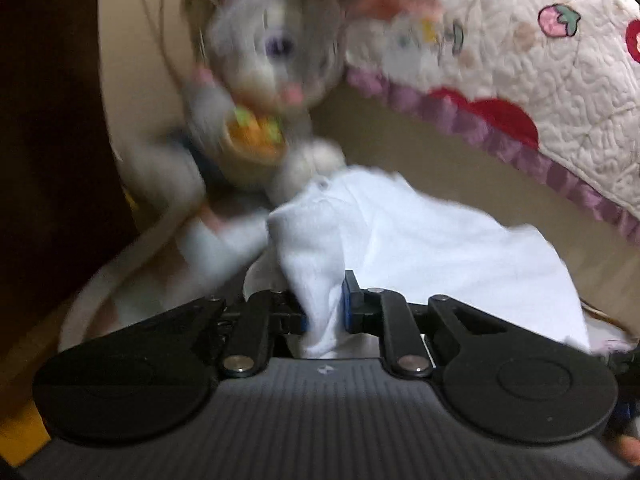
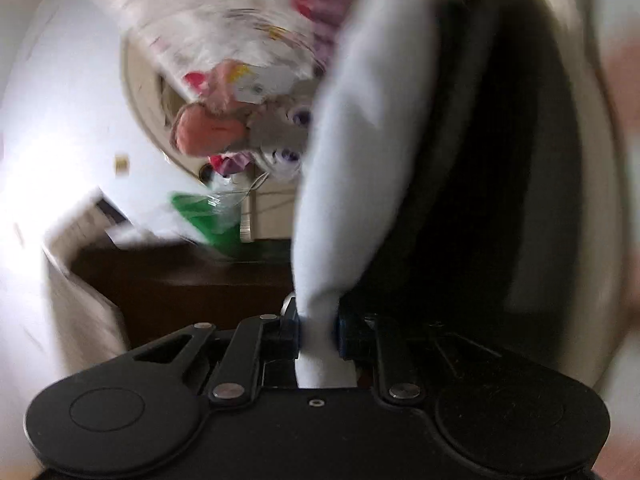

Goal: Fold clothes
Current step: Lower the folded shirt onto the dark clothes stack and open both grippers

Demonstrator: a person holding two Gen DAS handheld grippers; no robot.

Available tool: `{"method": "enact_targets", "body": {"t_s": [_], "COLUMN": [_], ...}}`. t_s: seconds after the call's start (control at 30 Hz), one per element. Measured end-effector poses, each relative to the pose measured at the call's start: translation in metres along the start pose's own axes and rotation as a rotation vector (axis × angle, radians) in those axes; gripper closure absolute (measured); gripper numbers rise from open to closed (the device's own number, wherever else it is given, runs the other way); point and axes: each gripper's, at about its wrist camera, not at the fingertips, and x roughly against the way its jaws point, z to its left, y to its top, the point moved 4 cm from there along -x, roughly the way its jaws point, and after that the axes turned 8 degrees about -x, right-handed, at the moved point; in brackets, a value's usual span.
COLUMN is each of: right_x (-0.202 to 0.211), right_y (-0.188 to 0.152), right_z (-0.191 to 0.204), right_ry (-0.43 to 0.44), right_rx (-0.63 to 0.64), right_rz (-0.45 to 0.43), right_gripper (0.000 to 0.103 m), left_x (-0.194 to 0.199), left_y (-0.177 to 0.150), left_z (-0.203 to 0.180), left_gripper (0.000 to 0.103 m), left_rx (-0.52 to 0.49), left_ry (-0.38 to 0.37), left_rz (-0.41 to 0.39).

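The left gripper and the right gripper are each clamped on a bunched fold of the white garment, with a blurred plush rabbit beyond it.

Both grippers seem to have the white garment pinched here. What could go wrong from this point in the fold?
1. The left gripper and right gripper each hold only a narrow bunched pinch of the white garment; it may slip from the jaws if pulled taut.
2. The plush rabbit sits right behind the cloth and could be dragged or knocked over.
3. Both views are motion-blurred, so the fold may land crooked at this pace.
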Motion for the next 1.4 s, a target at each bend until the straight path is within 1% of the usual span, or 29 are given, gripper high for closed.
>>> {"method": "enact_targets", "body": {"t_s": [0.03,0.07,0.1,0.13,0.17,0.23,0.27,0.33,0.4,0.43,0.47,0.57,0.6,0.67,0.7,0.73,0.77,0.8,0.83,0.87,0.93,0.97,1.03,1.1,1.13,1.2,1.27,1.33,1.4], "right_x": [-0.003,-0.005,-0.006,-0.007,-0.006,0.000,0.004,0.011,0.022,0.028,0.035,0.052,0.052,0.039,0.031,0.020,0.011,0.005,-0.001,-0.007,-0.009,-0.011,-0.019,-0.020,-0.016,-0.011,-0.008,-0.001,0.009], "right_y": [-0.003,-0.006,-0.009,-0.011,-0.015,-0.019,-0.021,-0.023,-0.023,-0.021,-0.016,0.013,0.025,0.051,0.063,0.074,0.082,0.090,0.097,0.105,0.102,0.098,0.103,0.116,0.120,0.120,0.118,0.113,0.110], "right_z": [-0.004,-0.009,-0.014,-0.019,-0.023,-0.017,-0.012,0.000,0.019,0.028,0.034,0.040,0.040,0.033,0.030,0.028,0.026,0.024,0.023,0.021,0.029,0.036,0.041,0.032,0.026,0.026,0.032,0.039,0.040], "right_ry": [-0.027,-0.084,-0.173,-0.300,-0.391,-0.441,-0.456,-0.491,-0.550,-0.551,-0.514,-0.387,-0.365,-0.381,-0.388,-0.393,-0.390,-0.381,-0.372,-0.363,-0.330,-0.343,-0.453,-0.525,-0.533,-0.549,-0.569,-0.618,-0.702], "right_rx": [-0.010,0.024,0.082,0.175,0.264,0.348,0.375,0.444,0.573,0.612,0.617,0.570,0.552,0.528,0.521,0.532,0.561,0.598,0.635,0.671,0.794,0.868,0.953,0.914,0.885,0.863,0.856,0.866,0.904], "right_rz": [0.006,0.001,-0.013,-0.039,-0.056,-0.030,-0.009,0.017,-0.017,-0.044,-0.087,-0.196,-0.223,-0.258,-0.274,-0.291,-0.310,-0.326,-0.343,-0.359,-0.396,-0.412,-0.434,-0.451,-0.462,-0.465,-0.467,-0.508,-0.575], "right_gripper": [0.083,0.082,0.079,0.078,0.077,0.075,0.069,0.054,0.053,0.053,0.053,0.048,0.047,0.045,0.045,0.040,0.025,0.026,0.037,0.063,0.068,0.068,0.068,0.066,0.060,0.059,0.058,0.054,0.042], "left_x": [-0.003,-0.010,-0.017,-0.024,-0.029,-0.023,-0.016,0.001,0.013,0.016,0.014,-0.023,-0.042,-0.060,-0.063,-0.062,-0.062,-0.061,-0.062,-0.063,-0.066,-0.066,-0.067,-0.066,-0.066,-0.065,-0.064,-0.060,-0.051], "left_y": [-0.002,-0.007,-0.013,-0.024,-0.035,-0.045,-0.046,-0.040,-0.033,-0.027,-0.022,-0.015,-0.017,-0.028,-0.031,-0.033,-0.035,-0.037,-0.038,-0.039,-0.040,-0.041,-0.041,-0.040,-0.040,-0.042,-0.043,-0.045,-0.047], "left_z": [0.001,0.001,0.002,0.003,0.001,-0.009,-0.014,-0.029,-0.041,-0.045,-0.046,-0.044,-0.039,-0.031,-0.026,-0.022,-0.019,-0.016,-0.015,-0.015,-0.015,-0.016,-0.018,-0.024,-0.028,-0.038,-0.041,-0.038,-0.034], "left_gripper": [0.089,0.084,0.083,0.081,0.075,0.074,0.074,0.073,0.069,0.065,0.059,0.058,0.059,0.061,0.061,0.062,0.062,0.062,0.062,0.062,0.062,0.062,0.062,0.062,0.062,0.062,0.062,0.061,0.060], "left_rx": [-0.011,-0.016,-0.022,-0.046,-0.090,-0.170,-0.198,-0.231,-0.250,-0.253,-0.257,-0.249,-0.234,-0.189,-0.156,-0.128,-0.101,-0.074,-0.076,-0.086,-0.097,-0.096,-0.091,-0.112,-0.125,-0.184,-0.202,-0.164,-0.116], "left_ry": [0.020,0.037,0.053,0.102,0.149,0.228,0.257,0.267,0.226,0.200,0.171,0.090,0.097,0.097,0.098,0.082,0.061,0.040,0.029,0.021,0.008,0.006,0.003,0.027,0.040,0.086,0.106,0.107,0.112], "left_rz": [0.038,0.090,0.141,0.188,0.212,0.153,0.102,-0.051,-0.175,-0.225,-0.256,-0.150,-0.079,-0.020,-0.014,-0.008,-0.002,0.005,0.009,0.013,0.016,0.014,0.010,0.007,0.006,0.005,0.008,0.032,0.080]}}
